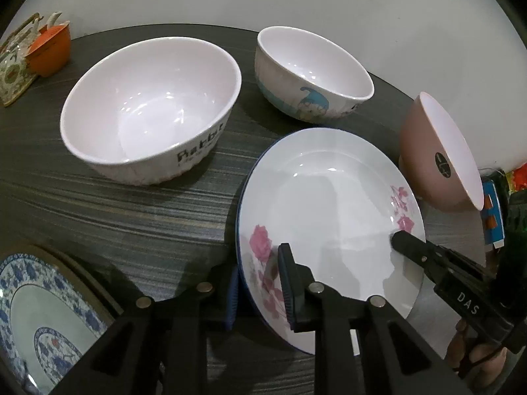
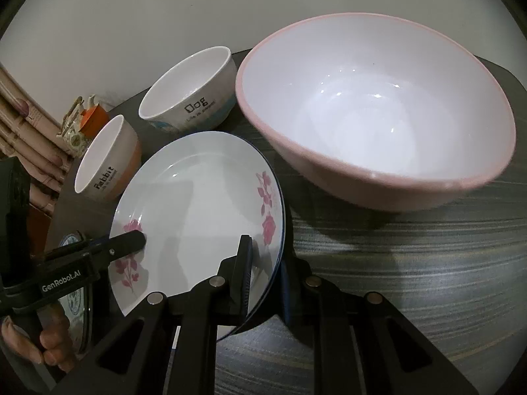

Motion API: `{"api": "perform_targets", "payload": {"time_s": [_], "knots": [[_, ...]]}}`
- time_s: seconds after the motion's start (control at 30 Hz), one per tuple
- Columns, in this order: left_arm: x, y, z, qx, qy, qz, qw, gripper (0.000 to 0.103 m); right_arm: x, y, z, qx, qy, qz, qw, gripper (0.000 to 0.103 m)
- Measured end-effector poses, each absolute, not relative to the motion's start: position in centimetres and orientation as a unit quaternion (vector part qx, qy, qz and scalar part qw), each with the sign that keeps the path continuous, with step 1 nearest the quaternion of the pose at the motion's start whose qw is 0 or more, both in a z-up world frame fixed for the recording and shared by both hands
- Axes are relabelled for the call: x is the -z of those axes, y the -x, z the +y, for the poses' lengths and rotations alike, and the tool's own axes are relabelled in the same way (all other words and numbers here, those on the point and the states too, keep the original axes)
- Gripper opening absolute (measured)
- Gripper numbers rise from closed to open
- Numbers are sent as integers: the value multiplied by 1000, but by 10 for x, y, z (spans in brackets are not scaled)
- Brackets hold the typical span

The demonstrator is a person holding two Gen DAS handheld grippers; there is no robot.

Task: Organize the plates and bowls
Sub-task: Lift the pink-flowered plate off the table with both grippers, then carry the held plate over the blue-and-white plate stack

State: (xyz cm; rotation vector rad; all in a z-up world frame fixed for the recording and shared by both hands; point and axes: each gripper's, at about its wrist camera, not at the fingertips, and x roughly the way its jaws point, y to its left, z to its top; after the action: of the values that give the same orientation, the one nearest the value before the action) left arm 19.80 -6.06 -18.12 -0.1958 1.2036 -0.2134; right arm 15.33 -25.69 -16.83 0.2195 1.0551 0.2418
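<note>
A white plate with pink flowers (image 1: 329,217) is held tilted above the dark table by both grippers. My left gripper (image 1: 260,283) is shut on its near left rim. My right gripper (image 2: 266,279) is shut on its right rim (image 2: 204,210); its finger also shows in the left wrist view (image 1: 415,247). A white "Rabbit" bowl (image 1: 148,105), a white and blue "Dog" bowl (image 1: 313,72) and a pink bowl (image 2: 375,112) stand behind the plate. A blue-patterned plate (image 1: 42,322) lies at the lower left.
An orange cup (image 1: 49,49) and a patterned teapot (image 1: 13,65) stand at the table's far left edge (image 1: 98,34). A white wall runs behind the table. Colourful clutter (image 1: 494,210) sits past the right edge.
</note>
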Motion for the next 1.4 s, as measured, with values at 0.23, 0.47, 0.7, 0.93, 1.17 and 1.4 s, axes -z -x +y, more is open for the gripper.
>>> {"api": "perform_targets", "payload": {"time_s": [0.23,0.47,0.7,0.93,1.17,1.4], "knots": [[178,-190,-64,98,88,562,817,21,166,-147,-251,-115,-108,498,853,15],[175,-188,-68,99,89,559,819,21,160,-137,-251,-117,-103,490,858,14],[168,-177,-65,99,88,556,820,21,156,-132,-246,-118,-101,488,859,14],[156,-169,-60,98,90,548,826,21,145,-125,-241,-119,-98,479,864,14],[141,-155,-49,94,95,538,832,21,131,-115,-230,-124,-91,467,871,14],[127,-140,-29,89,106,525,840,21,115,-100,-215,-132,-83,454,877,14]]}}
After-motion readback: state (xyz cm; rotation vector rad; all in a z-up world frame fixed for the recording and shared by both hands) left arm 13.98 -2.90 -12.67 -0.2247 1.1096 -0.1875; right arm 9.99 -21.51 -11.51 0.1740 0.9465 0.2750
